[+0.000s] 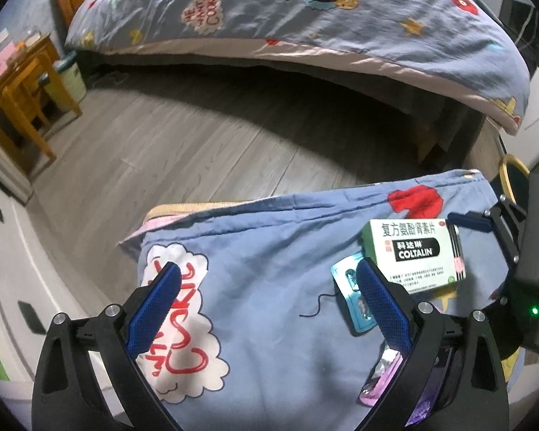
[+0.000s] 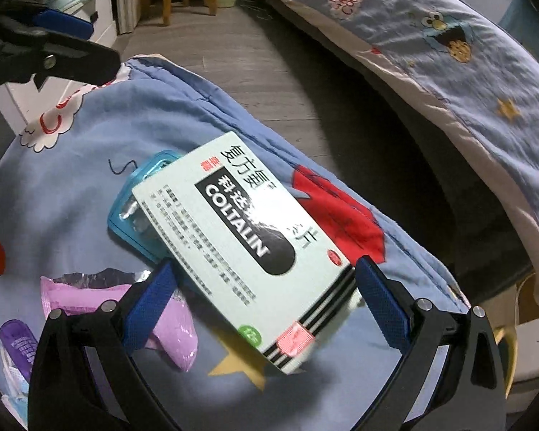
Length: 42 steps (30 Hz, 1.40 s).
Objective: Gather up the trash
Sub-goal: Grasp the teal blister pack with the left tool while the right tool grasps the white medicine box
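Observation:
A white-and-green COLTALIN medicine box (image 2: 240, 240) sits tilted between the fingers of my right gripper (image 2: 266, 287), its far end over a blue blister pack (image 2: 133, 212); the jaws stand around its near end. The box also shows in the left wrist view (image 1: 417, 255), with the blister pack (image 1: 352, 298) beside it. My left gripper (image 1: 269, 298) is open and empty over the blue cartoon cloth (image 1: 269, 323). A torn pink wrapper (image 2: 169, 327) and a purple packet (image 2: 18, 344) lie near my right gripper's left finger.
The cloth covers a low surface with its edge toward grey wood floor (image 1: 161, 143). A bed with a matching duvet (image 1: 305, 18) lies beyond. A wooden table (image 1: 21, 86) and small bins stand at left. White drawers (image 2: 100, 18) are at the far left.

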{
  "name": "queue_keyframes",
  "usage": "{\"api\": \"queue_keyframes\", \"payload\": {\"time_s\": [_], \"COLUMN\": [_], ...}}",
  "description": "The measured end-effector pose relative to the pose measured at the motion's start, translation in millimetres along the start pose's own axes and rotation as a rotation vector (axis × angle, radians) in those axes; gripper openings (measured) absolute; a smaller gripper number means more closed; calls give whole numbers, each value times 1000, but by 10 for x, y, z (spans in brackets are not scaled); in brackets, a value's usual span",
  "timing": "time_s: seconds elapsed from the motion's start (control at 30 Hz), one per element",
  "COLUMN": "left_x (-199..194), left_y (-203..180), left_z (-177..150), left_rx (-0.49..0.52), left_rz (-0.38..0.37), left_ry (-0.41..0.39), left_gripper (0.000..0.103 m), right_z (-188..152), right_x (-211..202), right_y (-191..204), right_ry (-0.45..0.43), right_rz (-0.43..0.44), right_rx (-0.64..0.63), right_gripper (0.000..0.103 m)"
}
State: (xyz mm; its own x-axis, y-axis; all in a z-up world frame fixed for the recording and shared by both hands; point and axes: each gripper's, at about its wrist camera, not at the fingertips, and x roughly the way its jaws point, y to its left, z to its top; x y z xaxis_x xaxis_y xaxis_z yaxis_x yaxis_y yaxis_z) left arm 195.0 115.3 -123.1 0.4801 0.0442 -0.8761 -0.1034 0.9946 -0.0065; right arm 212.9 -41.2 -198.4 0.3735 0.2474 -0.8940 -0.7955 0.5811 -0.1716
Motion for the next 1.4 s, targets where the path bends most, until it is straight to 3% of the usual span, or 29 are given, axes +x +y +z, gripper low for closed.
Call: {"api": "queue_keyframes", "payload": {"time_s": [0.13, 0.2, 0.4, 0.6, 0.9, 1.07, 1.13, 1.2, 1.23, 1.4], "left_x": [50, 68, 120, 177, 377, 551, 608, 613, 604, 485], "left_y": [3, -18, -163, -300, -708, -773, -724, -716, -730, -841], "left_z": [17, 22, -4, -41, -176, -230, -223, -220, -217, -206], "left_rx": [-6, -1, 48, 88, 157, 114, 45, 27, 33, 62], "left_rz": [4, 2, -3, -14, -95, -108, -147, -154, -156, -172], "left_ry": [13, 17, 33, 50, 101, 161, 190, 194, 192, 176], "left_gripper": [97, 97, 97, 97, 95, 93, 76, 70, 59, 51], "right_z": [-1, -6, 5, 27, -157, -252, -277, -287, -285, -293], "right_x": [-29, -80, -332, -511, -693, -644, -615, -614, -614, -624], "right_y": [-11, -50, -297, -563, -851, -823, -798, -786, -785, -801], "right_ry": [4, 2, -45, -63, 55, 96, 110, 107, 107, 104], "right_rz": [26, 33, 66, 70, 109, 105, 99, 109, 112, 117], "right_rx": [-20, -12, 81, 169, 281, 258, 246, 250, 252, 267], "right_gripper": [78, 65, 38, 19, 17, 17, 17, 17, 17, 17]}}
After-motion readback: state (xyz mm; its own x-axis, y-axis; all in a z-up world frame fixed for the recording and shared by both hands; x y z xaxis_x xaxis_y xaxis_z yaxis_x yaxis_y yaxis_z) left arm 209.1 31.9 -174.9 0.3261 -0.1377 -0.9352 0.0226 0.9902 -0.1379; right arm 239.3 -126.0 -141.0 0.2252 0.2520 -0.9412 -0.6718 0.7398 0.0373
